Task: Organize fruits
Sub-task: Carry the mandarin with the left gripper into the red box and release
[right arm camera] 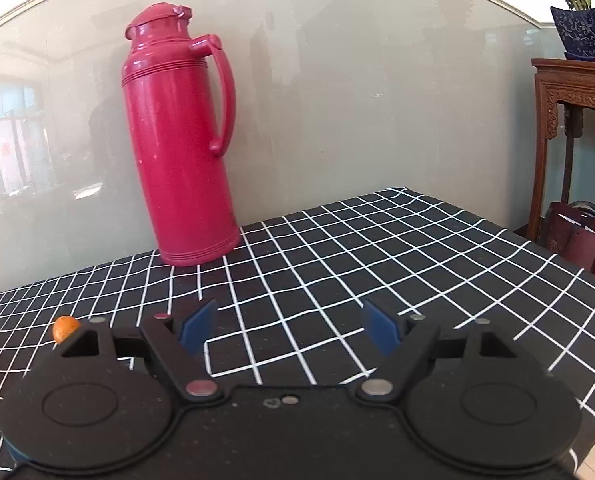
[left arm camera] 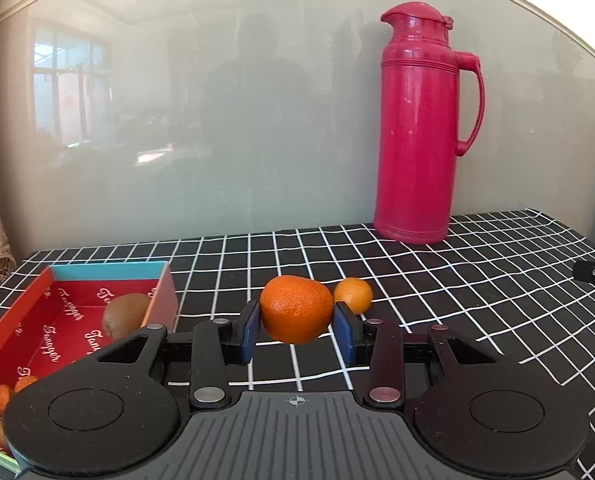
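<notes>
My left gripper is shut on a large orange tangerine, held between its blue pads just above the checked cloth. A smaller orange fruit lies on the cloth just behind and to the right; it also shows in the right wrist view. A red open box at the left holds a kiwi and small orange fruits. My right gripper is open and empty above the cloth.
A tall red thermos jug stands at the back of the table against the glossy wall, also in the right wrist view. A carved wooden stand with a blue plant pot is beyond the table's right edge.
</notes>
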The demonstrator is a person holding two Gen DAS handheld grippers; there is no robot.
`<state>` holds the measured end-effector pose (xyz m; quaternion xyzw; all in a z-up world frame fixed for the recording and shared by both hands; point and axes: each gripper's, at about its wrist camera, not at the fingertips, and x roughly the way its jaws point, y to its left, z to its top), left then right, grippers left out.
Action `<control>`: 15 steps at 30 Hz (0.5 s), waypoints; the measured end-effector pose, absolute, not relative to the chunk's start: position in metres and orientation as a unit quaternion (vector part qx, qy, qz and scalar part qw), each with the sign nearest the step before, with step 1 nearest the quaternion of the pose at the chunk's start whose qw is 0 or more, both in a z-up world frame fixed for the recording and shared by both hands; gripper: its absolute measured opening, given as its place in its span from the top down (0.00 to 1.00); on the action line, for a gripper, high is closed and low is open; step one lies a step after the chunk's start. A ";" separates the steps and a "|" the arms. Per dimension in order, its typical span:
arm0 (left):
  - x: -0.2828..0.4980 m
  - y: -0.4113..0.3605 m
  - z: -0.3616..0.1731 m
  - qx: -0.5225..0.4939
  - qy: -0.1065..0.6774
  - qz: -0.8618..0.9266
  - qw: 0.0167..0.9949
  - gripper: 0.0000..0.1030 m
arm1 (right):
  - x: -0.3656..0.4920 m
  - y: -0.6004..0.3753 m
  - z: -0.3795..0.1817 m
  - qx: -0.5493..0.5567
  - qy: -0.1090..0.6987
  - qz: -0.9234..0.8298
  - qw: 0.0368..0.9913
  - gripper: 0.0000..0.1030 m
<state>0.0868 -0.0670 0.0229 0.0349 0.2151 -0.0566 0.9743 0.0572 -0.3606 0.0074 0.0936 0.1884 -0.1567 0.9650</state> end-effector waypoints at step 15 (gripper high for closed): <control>0.081 -0.008 0.026 0.029 0.209 -0.004 0.977 0.62 | 0.070 -0.317 0.015 0.086 0.187 -0.121 0.971 0.23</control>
